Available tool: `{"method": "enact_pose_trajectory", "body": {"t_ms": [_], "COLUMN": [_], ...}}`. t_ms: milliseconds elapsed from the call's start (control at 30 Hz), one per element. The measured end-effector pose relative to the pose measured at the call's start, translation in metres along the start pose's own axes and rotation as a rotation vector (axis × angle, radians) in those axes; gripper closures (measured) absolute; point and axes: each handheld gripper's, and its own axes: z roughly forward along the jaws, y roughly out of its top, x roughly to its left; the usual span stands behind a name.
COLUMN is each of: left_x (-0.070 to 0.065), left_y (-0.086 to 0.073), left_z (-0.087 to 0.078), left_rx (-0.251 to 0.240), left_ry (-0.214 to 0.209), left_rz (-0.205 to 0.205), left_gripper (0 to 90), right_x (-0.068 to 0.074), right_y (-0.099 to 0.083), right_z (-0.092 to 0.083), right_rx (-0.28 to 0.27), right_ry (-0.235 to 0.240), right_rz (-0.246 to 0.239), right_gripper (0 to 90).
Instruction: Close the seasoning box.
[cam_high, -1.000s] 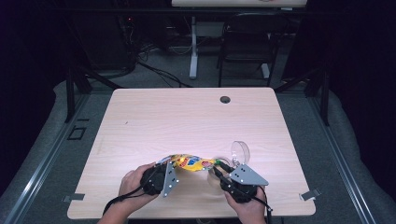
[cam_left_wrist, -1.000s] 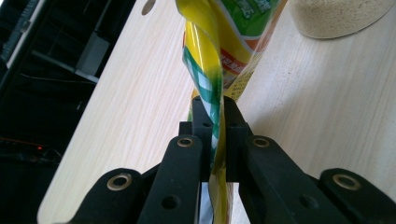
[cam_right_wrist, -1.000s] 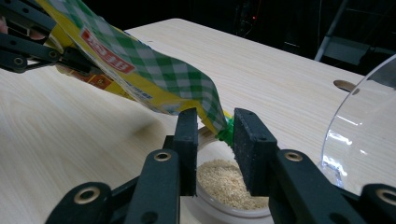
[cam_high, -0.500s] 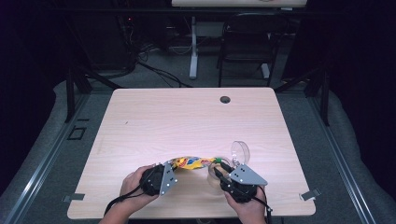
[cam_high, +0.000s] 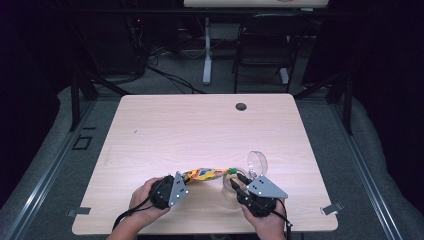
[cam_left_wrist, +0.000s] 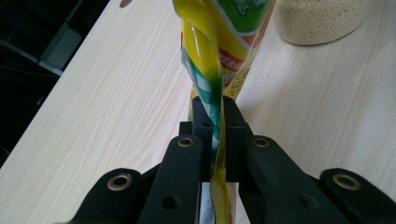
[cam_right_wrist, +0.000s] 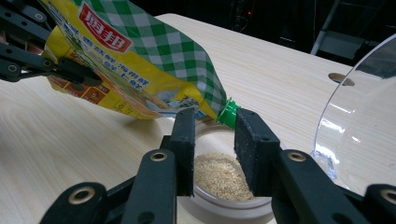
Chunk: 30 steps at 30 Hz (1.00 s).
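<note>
The left hand-held gripper (cam_left_wrist: 212, 135) is clamped on the pouch (cam_high: 202, 174); the right hand-held gripper (cam_right_wrist: 215, 140) stands apart around the jar (cam_right_wrist: 224, 186).

Two black grippers are seen, each topped by a grey three-cornered plate dotted with small holes. The left gripper (cam_high: 186, 181) is trailed by a black cable, and the right gripper (cam_high: 237, 179) likewise. Up close, the jaws are shown as matte black linked bars, pinned by brass-ringed screws, ending in flat rectangular black pads (cam_right_wrist: 252, 144). Bare forearms are seen; no sleeves are worn.
</note>
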Motion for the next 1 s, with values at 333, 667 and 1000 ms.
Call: {"method": "enact_pose_trajectory", "body": {"t_ms": [333,667,1000], "left_x": [0.0012,0.0047,0.0079], "left_y": [-0.0008,-0.0027,-0.0049], "left_z": [0.0005,0.0006,0.0010], "left_rx": [-0.003,-0.009,-0.014], "left_ry": [-0.004,-0.022,-0.032], "left_rz": [-0.022,-0.067,-0.104], "left_gripper": [88.3,88.4,88.4], "right_x": [-0.0002,-0.0005,-0.0005], "right_y": [0.0000,-0.0002,-0.0004], "right_z": [-0.0001,-0.0003,-0.0002], "right_rx": [-0.003,-0.006,-0.007], "right_ry": [0.001,0.003,0.001], "right_rz": [0.004,0.005,0.006], "right_gripper": [69.2,69.2,69.3]}}
